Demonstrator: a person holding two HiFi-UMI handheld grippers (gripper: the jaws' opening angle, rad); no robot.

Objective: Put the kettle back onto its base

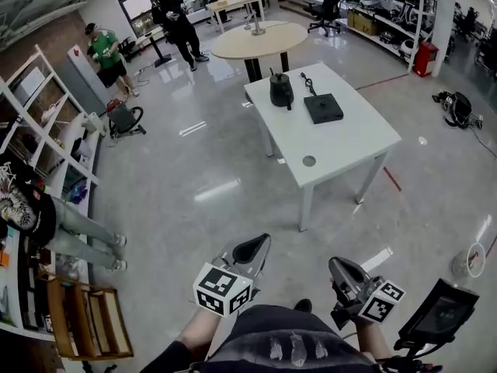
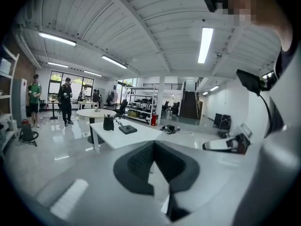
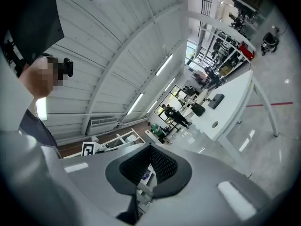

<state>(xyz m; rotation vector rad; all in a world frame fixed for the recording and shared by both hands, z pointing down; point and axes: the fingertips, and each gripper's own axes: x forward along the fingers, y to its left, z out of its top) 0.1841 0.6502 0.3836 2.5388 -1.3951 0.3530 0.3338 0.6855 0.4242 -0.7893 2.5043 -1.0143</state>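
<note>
**White table well ahead, kettle off its base**

White tabletop (image 1: 342, 142) carries both task things. The black kettle (image 1: 281, 90) stands upright near the far end. The flat black base (image 1: 323, 108) lies just beside it, to its right in the head view, with a gap between them. A cord (image 1: 309, 82) runs from the base toward the far edge.

The step in hand looks like the approach, with nothing grasped yet. Both grippers hang close to the person's body, well apart from the table. The left gripper (image 1: 252, 251) has its jaws together with nothing between them. The right gripper (image 1: 345, 274) is likewise closed and empty.

The next move probably calls for walking up to the table and opening one gripper. That gripper would then take the kettle by its handle, lift it clear and set it squarely down on the base.

Count: one kettle, one base, one cord, two grippers. One white table holds the task things, with one round table (image 1: 260, 40) beyond it. At least three other people stand off to the left and back.
</note>
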